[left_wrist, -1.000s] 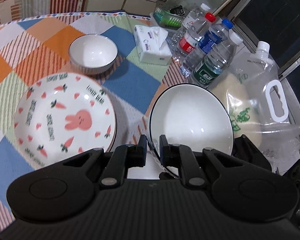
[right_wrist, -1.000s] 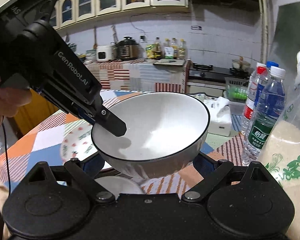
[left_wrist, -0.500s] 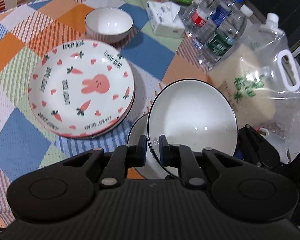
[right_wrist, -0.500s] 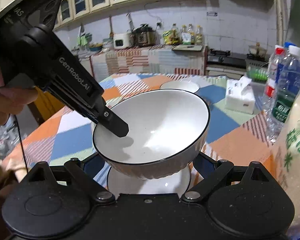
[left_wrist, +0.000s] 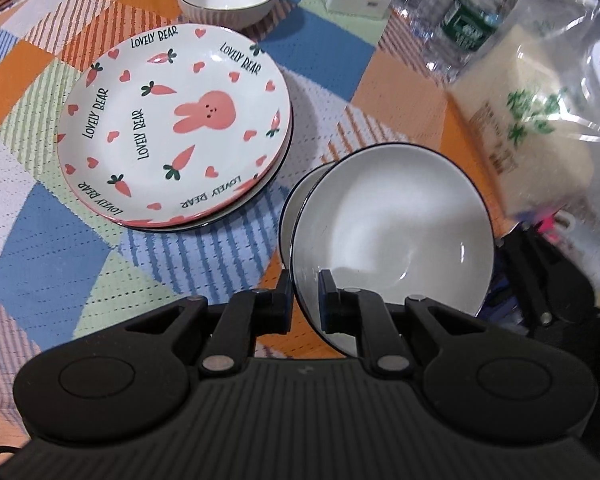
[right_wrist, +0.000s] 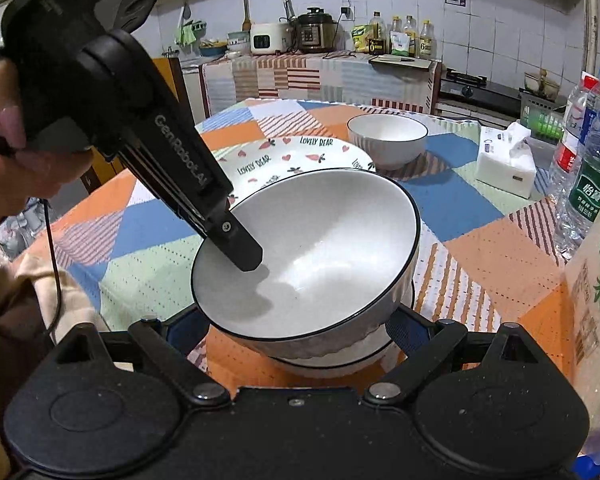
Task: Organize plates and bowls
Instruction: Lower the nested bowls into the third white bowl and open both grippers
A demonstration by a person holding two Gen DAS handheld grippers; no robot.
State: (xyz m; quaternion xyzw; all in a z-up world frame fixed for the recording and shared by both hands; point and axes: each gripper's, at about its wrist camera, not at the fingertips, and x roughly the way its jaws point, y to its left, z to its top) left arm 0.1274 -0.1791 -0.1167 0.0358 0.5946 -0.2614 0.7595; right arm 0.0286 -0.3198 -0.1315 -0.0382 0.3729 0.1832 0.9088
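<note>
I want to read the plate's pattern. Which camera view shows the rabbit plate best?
The left wrist view: it looks down on the rabbit plate, so the rabbit, carrots and lettering all show. In the right wrist view the held bowl and left gripper hide most of it; only its far rim shows.

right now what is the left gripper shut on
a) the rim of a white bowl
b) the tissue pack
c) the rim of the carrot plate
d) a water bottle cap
a: the left gripper pinches the black-edged rim of the tilted white bowl, one finger inside and one outside, just above a second bowl on the table.
</note>
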